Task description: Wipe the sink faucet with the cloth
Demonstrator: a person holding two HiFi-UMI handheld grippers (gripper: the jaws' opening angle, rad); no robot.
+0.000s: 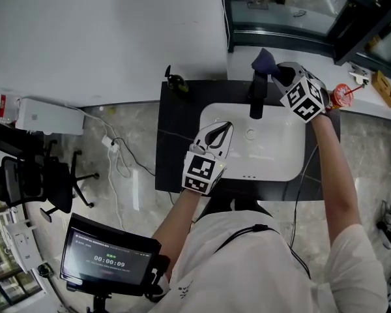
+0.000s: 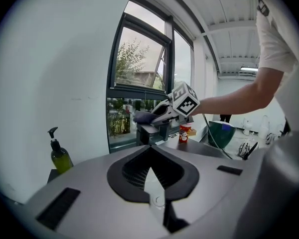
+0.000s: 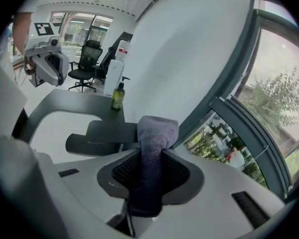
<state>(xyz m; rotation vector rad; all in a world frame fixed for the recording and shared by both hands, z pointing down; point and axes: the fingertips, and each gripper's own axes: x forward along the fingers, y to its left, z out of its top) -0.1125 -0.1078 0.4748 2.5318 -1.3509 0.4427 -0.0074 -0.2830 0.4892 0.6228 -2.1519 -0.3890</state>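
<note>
The right claw point(image 3: 150, 177) is clamped on a grey-purple cloth point(image 3: 153, 151), which is pinched between the two jaws as a folded strip. Its bunched end sticks out past the tips. That end is held right at the top of the dark faucet point(image 3: 103, 136), towards its rear. Whether the cloth actually presses on the metal cannot be told. In the head view the same claw is seen at the back edge of the sink point(image 1: 274, 158), with its marker cube turned towards the camera and the person's arm stretched out behind it.

The left claw point(image 2: 152, 179) is pressed together at the tips, and nothing is gripped in it. It is held over the left part of the white basin, well apart from the faucet, and is pointed across the bowl towards the other claw.

The sink is set into a dark worktop point(image 1: 176, 145) that is pushed against a white wall. A pump bottle of green soap point(image 2: 60, 156) is stood at the worktop's rear left corner. A red can point(image 1: 341, 95) is placed to the right of the sink, on the lighter ledge under the window point(image 2: 139, 78). Trees are visible through the glass.

Further out, a black office chair point(image 1: 32, 175) is parked on the floor at the left. A small screen point(image 1: 109, 258) with a timer is mounted just in front of the person.
</note>
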